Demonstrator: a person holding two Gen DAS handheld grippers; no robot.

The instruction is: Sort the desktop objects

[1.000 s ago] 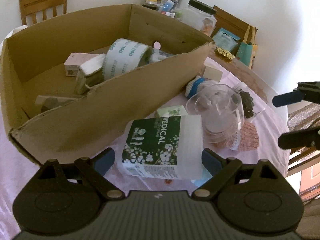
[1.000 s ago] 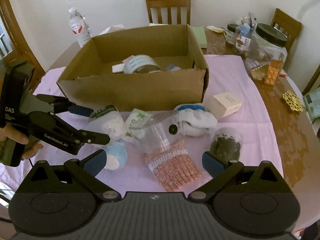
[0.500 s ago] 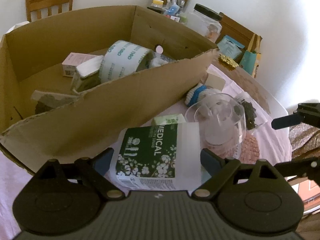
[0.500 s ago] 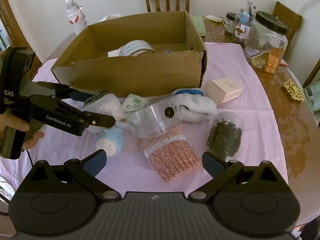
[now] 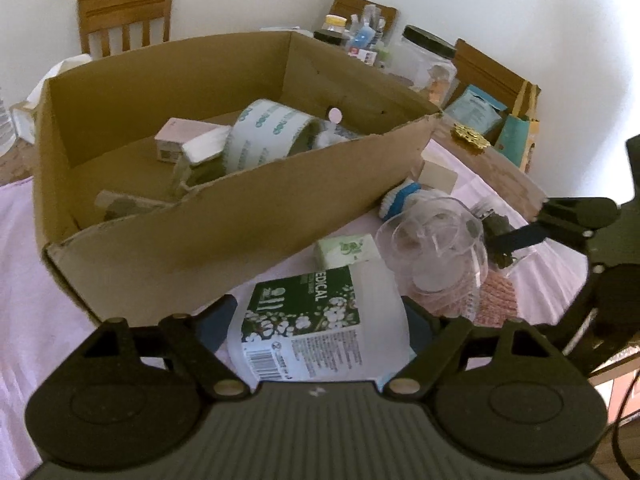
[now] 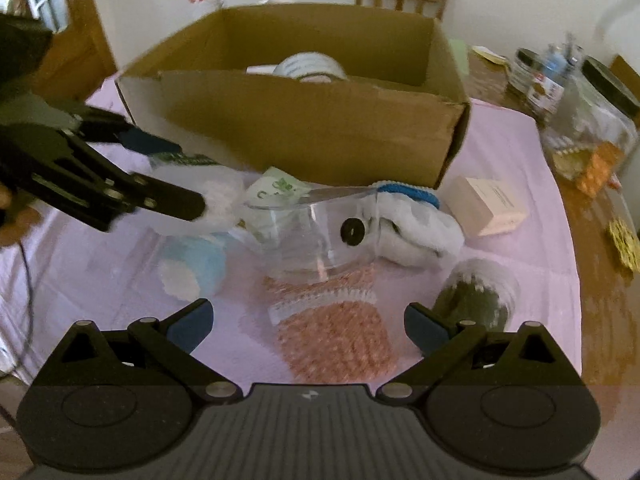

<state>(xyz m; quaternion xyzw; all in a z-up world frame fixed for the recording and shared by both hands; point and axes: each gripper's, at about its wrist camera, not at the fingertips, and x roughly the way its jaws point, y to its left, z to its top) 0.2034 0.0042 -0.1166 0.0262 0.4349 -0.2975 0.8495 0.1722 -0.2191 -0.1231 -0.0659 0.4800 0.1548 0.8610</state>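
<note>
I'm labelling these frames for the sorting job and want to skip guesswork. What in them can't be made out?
- Cotton bag, left wrist view: lower end hidden behind the left gripper, whose jaws are closing around it.
- Cardboard box, right wrist view: front wall hides most contents.
- Jars, right wrist view: labels blurred.
- Pink sock, right wrist view: toe cut off by the right gripper.

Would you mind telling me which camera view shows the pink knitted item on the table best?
The right wrist view shows it best: the pink knitted item lies nearly whole on the cloth, centred between the right gripper fingers, only its far end under the clear container. The left wrist view catches just a strip behind that container.
</note>
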